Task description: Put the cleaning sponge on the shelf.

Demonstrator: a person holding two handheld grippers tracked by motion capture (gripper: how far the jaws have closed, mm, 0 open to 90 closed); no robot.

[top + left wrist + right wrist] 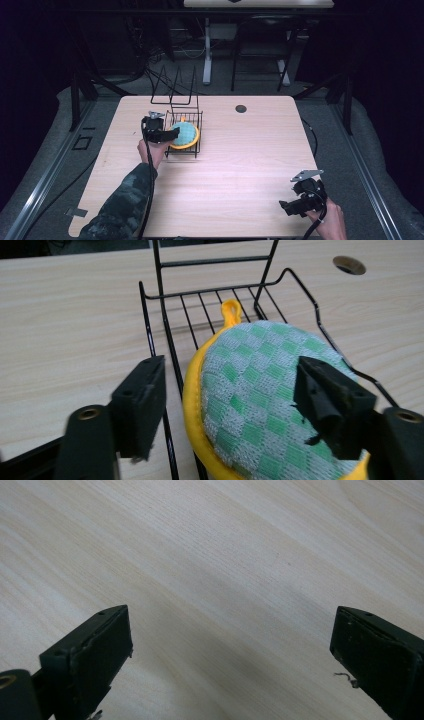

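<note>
The round pot holder [260, 405], green-and-grey checked with a yellow border and a yellow hanging loop at its far edge, lies in the black wire rack [165, 315], propped against the rack's front-left wires so it sits tilted rather than flat. In the high view the pot holder [183, 134] fills most of the rack's basket [197, 120], and the rack stands on the left half of the bench [240, 165], toward the far edge.

Your left gripper [165, 134] is at the rack's left side, reaching in level. In the left gripper view its jaws stand apart: the right jaw is over the checked face of the pot holder, the left jaw is outside the rack's wire over bare bench. The yellow rim and one rack wire lie between the jaws, and the pads are not pressing on the cloth. No grip.

Your right gripper [295, 206] rests well apart from the rack, near the front right corner of the bench. In the right gripper view its jaws are wide, with bare wood grain between them.

A dark round cable hole [241, 108] sits in the bench beyond the rack, to its right.
</note>
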